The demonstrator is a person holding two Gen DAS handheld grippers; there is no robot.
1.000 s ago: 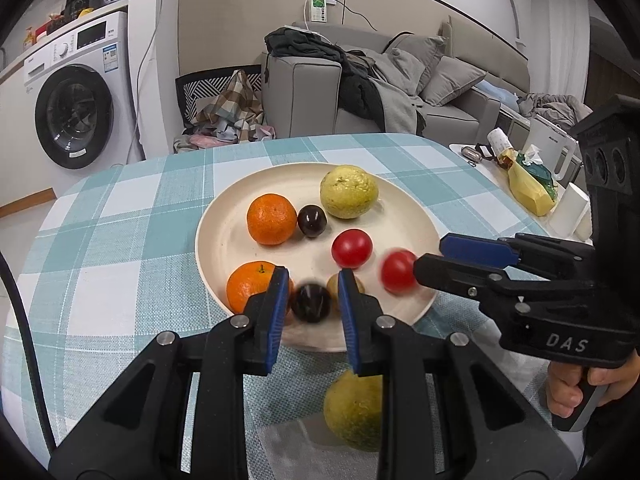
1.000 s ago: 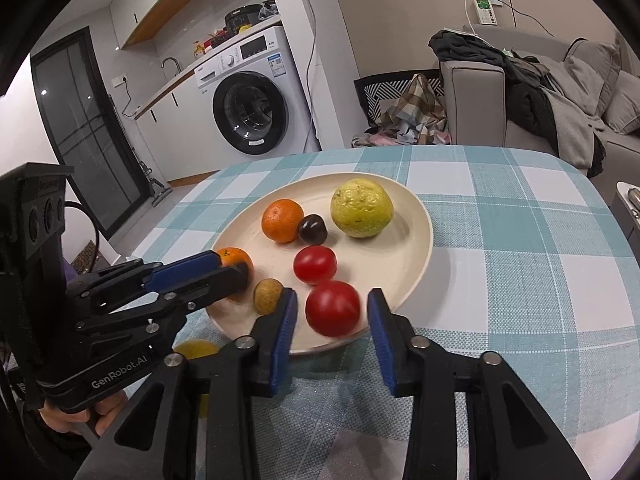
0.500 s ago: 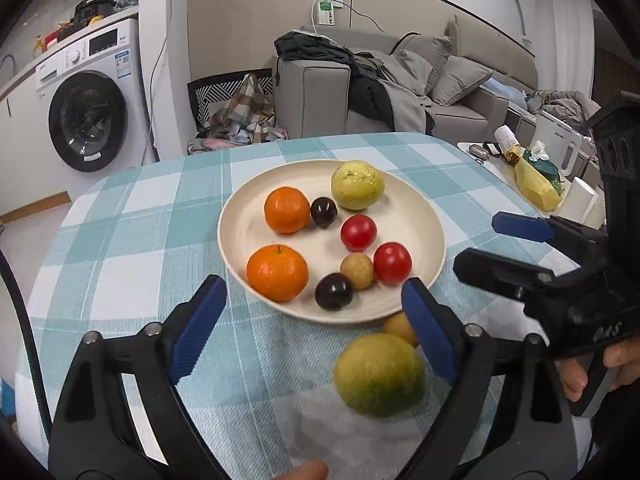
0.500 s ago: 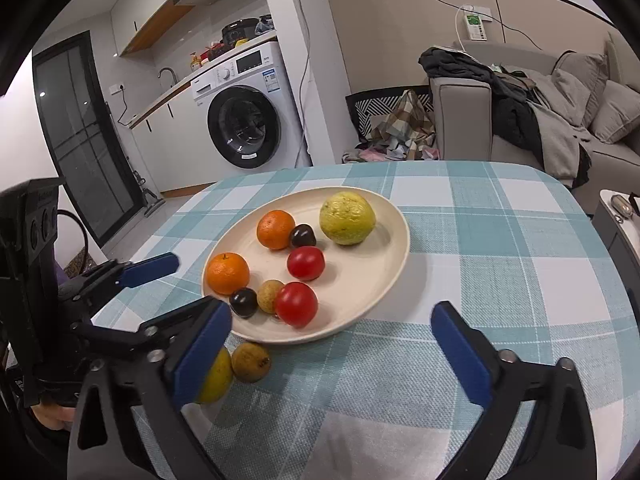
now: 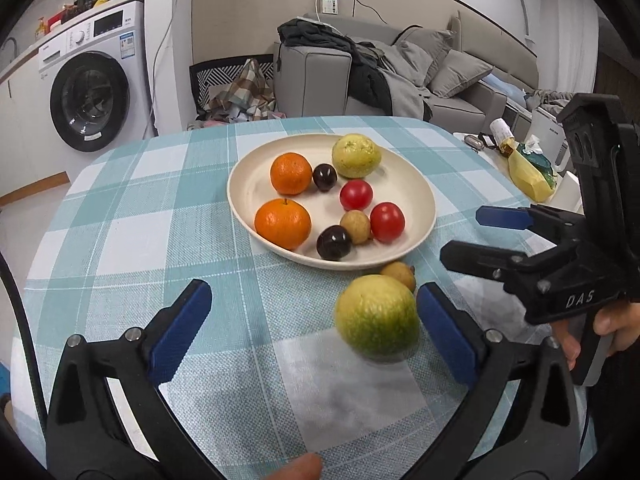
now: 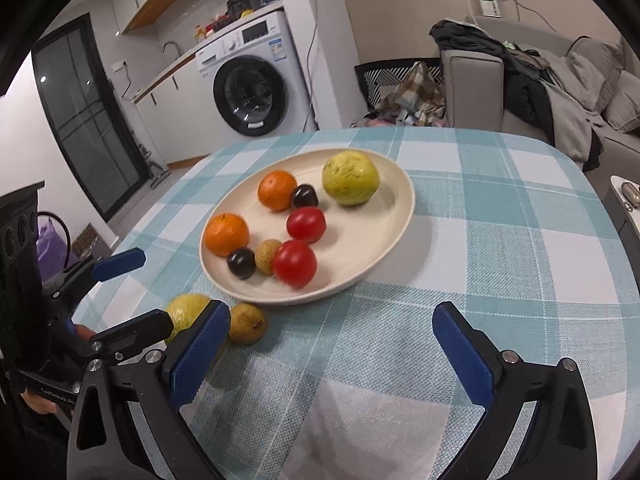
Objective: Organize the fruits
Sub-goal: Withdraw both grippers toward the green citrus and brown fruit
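The green guava [image 5: 377, 317] lies on the counter [image 5: 132, 240] low and right of centre in the left wrist view, inside the left gripper [image 5: 314, 330] and just beside its right finger, untouched; it is roundish, with no long axis to favour. Those fingers have just been opening and stand wide apart. The right gripper [image 6: 332, 350] gapes empty over bare checked cloth. A small brown fruit [image 6: 247, 323] sits between guava and plate [image 5: 420, 184]. Farther up frame: washing machine [image 5: 90, 100] left, sofa [image 5: 400, 76] right.
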